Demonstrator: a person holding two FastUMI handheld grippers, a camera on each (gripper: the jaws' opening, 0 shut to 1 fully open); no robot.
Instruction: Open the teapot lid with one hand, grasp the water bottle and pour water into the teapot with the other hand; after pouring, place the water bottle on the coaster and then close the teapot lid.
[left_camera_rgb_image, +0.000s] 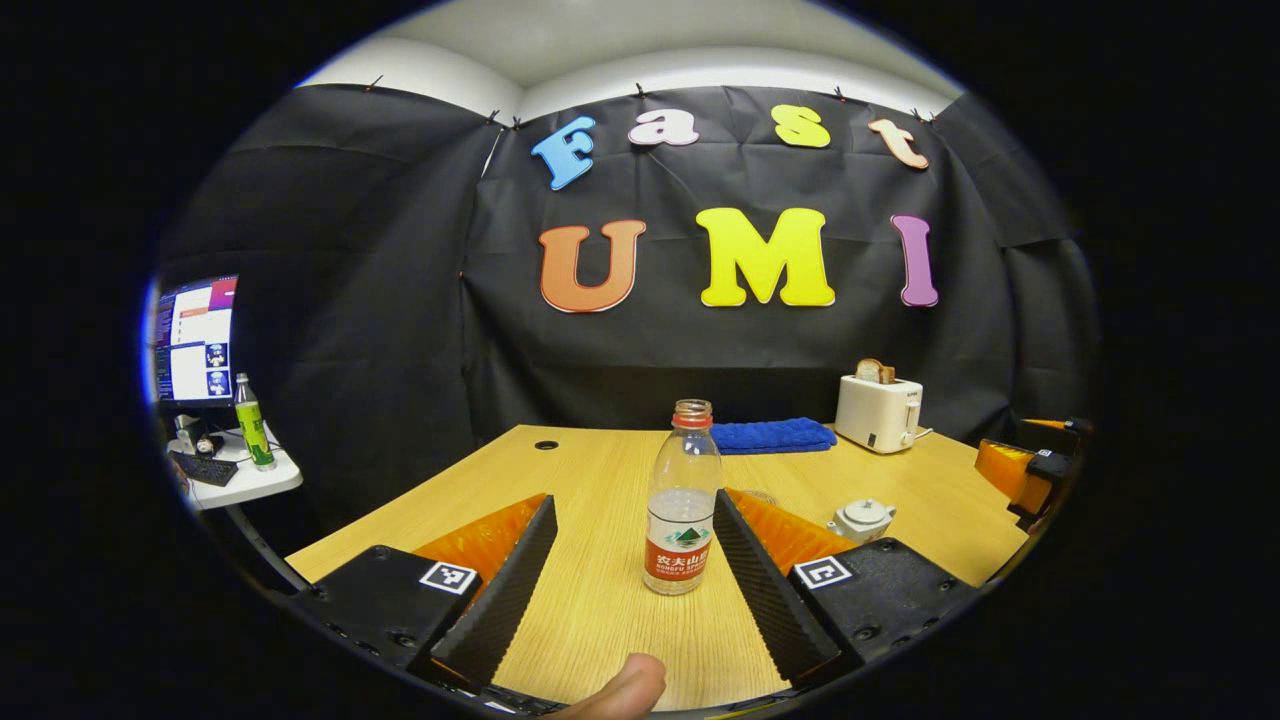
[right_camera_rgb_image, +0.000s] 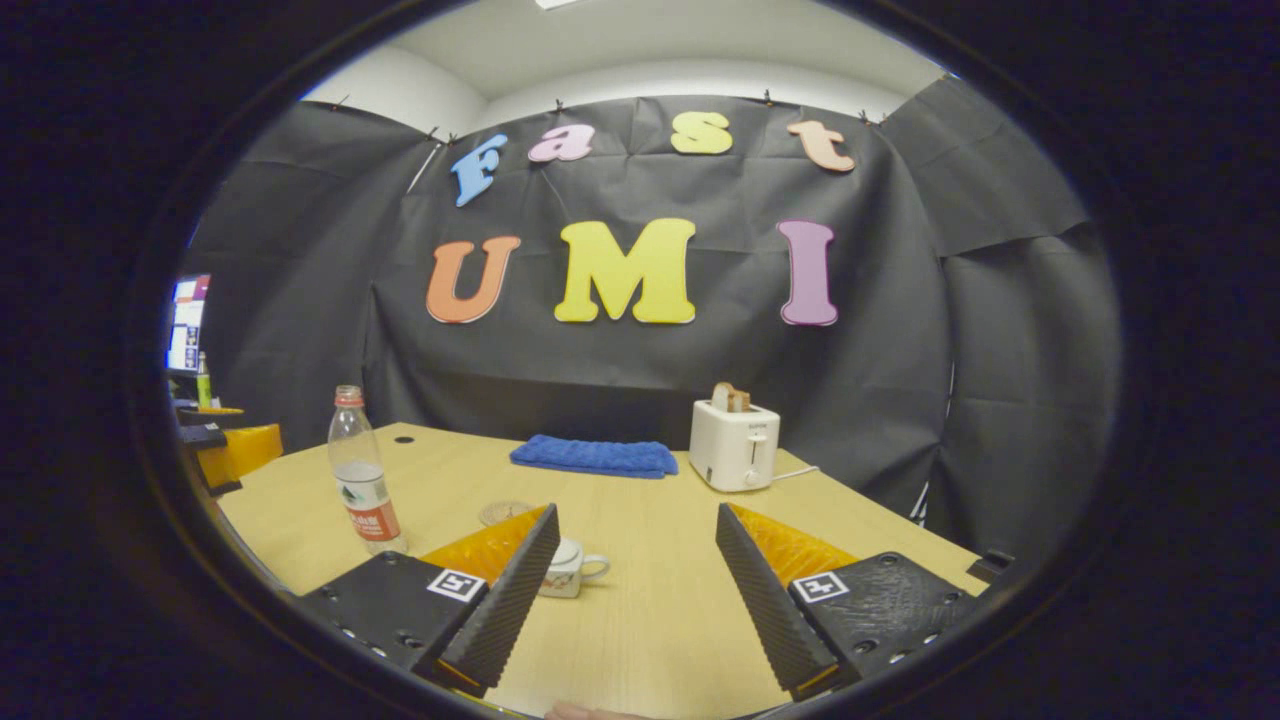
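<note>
A clear water bottle (left_camera_rgb_image: 683, 500) with a red label stands upright on the wooden table (left_camera_rgb_image: 600, 620). It is between the fingers of my left gripper (left_camera_rgb_image: 634, 498), nearer the right-hand finger, and neither finger touches it. That gripper is open. The small white teapot (left_camera_rgb_image: 862, 518), lid on, sits to the bottle's right. In the right gripper view my right gripper (right_camera_rgb_image: 636, 510) is open over bare table. The teapot (right_camera_rgb_image: 578, 567) peeks out from behind its left finger. A round coaster (right_camera_rgb_image: 505, 512) lies just beyond the teapot, and the bottle (right_camera_rgb_image: 365, 490) stands farther left.
A white toaster (right_camera_rgb_image: 735, 445) with bread in it and a folded blue towel (right_camera_rgb_image: 595, 455) sit at the table's far edge. A side table to the left holds a monitor (left_camera_rgb_image: 195, 340) and a green bottle (left_camera_rgb_image: 252, 425). A thumb (left_camera_rgb_image: 620, 690) shows at the bottom.
</note>
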